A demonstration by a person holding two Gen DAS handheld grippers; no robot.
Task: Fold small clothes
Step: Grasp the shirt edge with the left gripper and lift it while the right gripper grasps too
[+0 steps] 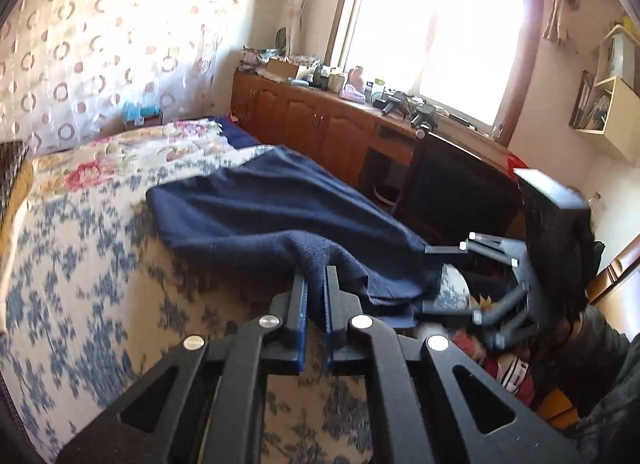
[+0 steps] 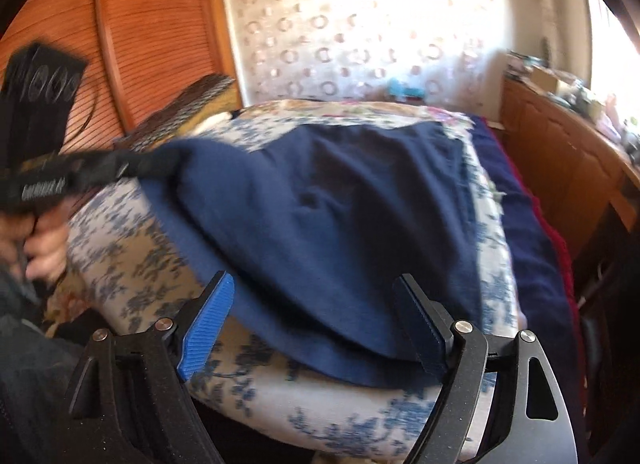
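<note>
The left tongs (image 1: 316,284) pinch a raised corner of the navy garment (image 1: 256,199), the right tongs (image 2: 316,304) stand wide apart gripping nothing over its near edge, and it lies spread across the floral-covered bed (image 1: 80,264).

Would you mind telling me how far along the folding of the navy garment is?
Early. Done: the navy garment lies spread on the floral bedspread, no fold visible. In hand: the left claw is shut on one edge, lifting it; the right claw is open, gripping nothing. Left: all folds.
</note>
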